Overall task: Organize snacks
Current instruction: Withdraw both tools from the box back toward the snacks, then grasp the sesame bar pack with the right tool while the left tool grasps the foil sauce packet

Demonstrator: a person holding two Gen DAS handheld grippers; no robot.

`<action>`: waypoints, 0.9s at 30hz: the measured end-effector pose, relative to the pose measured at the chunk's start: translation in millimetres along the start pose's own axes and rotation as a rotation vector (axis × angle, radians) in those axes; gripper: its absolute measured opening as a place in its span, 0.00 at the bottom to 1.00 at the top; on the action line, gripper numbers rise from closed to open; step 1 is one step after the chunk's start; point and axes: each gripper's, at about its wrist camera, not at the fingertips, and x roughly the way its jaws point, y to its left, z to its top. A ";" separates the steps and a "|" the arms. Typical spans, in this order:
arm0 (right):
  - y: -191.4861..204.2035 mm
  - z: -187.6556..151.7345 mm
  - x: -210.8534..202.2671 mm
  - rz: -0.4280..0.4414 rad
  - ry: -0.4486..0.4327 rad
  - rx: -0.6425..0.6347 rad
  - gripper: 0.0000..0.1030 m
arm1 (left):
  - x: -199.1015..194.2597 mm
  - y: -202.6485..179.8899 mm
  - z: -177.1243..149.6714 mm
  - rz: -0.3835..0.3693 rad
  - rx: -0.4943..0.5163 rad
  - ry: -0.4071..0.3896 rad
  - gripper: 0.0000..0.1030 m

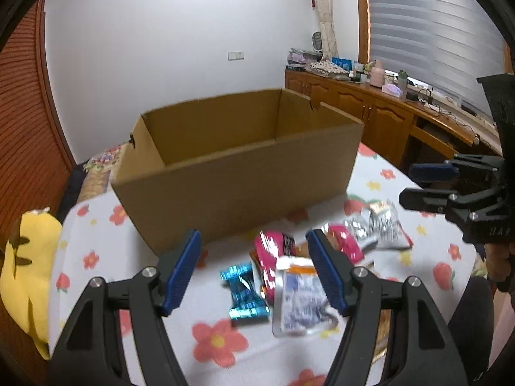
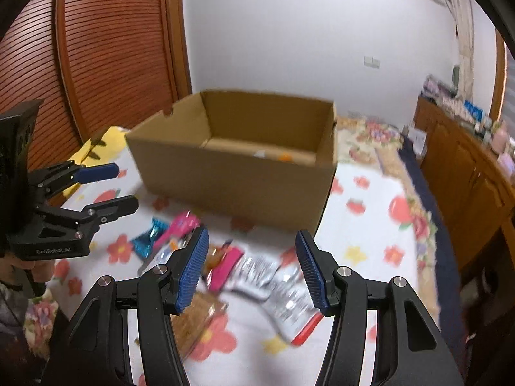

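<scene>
An open cardboard box [image 1: 238, 173] [image 2: 231, 180] stands on the flowered cloth; a small orange thing [image 2: 285, 157] lies on its floor. In front of it lies a loose heap of snacks: a blue foil packet [image 1: 244, 292] [image 2: 149, 236], a white pouch [image 1: 299, 302], pink packets [image 1: 272, 254] [image 2: 225, 267], silver packets [image 1: 379, 225] [image 2: 289, 302] and a brown packet [image 2: 193, 325]. My left gripper [image 1: 256, 236] [image 2: 125, 186] hovers open above the blue and white packets. My right gripper [image 2: 252, 233] [image 1: 410, 185] hovers open above the silver and pink ones. Neither holds anything.
A yellow plush toy [image 1: 29, 267] [image 2: 99, 148] lies at the cloth's left edge. A wooden sideboard [image 1: 370, 112] crowded with small items runs along the right wall. A louvred wooden door [image 2: 106, 48] stands behind on the left. A hand [image 2: 32, 267] grips the left gripper's handle.
</scene>
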 end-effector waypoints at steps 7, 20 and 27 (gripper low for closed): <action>22.6 -40.0 23.3 0.048 0.087 0.030 0.56 | 9.4 -6.7 -38.1 -0.011 -0.013 0.052 0.67; 54.6 -67.2 52.9 0.076 0.184 0.032 0.62 | 18.7 4.6 -69.4 -0.014 -0.074 0.102 0.72; 52.9 -70.8 59.3 0.073 0.202 0.054 0.67 | 25.4 2.6 -70.0 -0.049 -0.084 0.136 0.78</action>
